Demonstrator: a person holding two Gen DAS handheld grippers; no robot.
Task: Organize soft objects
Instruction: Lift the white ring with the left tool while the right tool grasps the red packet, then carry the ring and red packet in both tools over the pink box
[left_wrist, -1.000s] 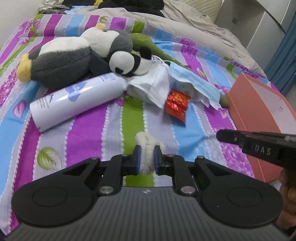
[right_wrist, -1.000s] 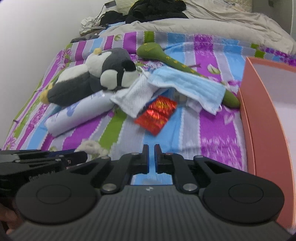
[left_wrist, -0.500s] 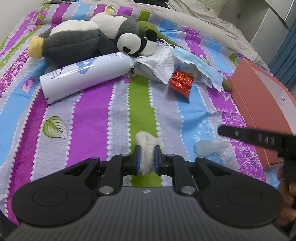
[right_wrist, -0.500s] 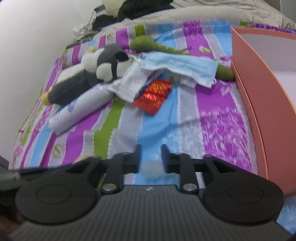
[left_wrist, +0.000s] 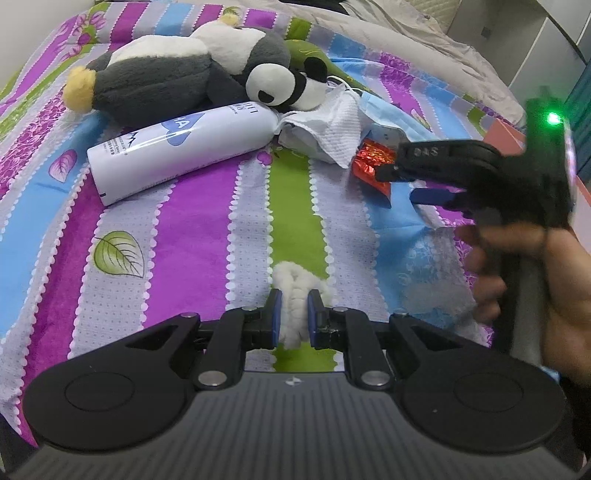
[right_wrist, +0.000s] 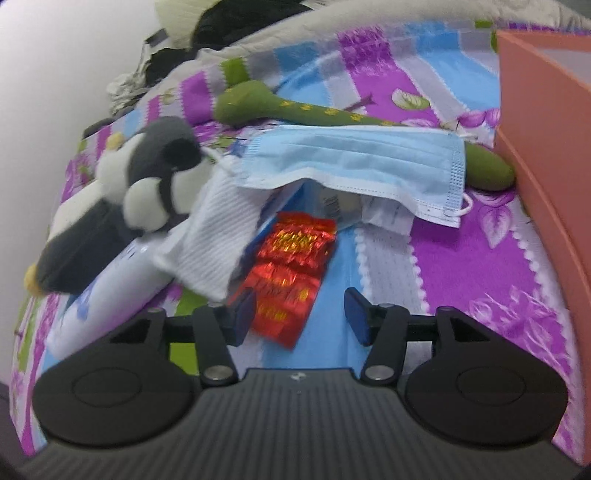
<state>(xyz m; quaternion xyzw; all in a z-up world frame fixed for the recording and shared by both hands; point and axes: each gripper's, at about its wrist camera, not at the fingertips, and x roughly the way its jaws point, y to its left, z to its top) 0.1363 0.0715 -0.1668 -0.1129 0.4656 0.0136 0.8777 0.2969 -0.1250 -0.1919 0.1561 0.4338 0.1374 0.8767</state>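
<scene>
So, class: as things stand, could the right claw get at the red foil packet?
Probably yes. The right claw is opening, empty, with the red foil packet lying partly between its fingers on the bedspread; only the white cloth crowds one side.

The white bottle (left_wrist: 177, 147) is showing blue letters "HA"; the right hand-held gripper (left_wrist: 406, 181) is showing inverted lettering, apparently "DAS".

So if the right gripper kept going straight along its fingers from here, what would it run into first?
Most likely the red foil packet: its near end already lies between the opening jaws of the right gripper, untouched by either pad. Beyond it sit the white cloth and blue face mask. Depth is hard to judge.
</scene>
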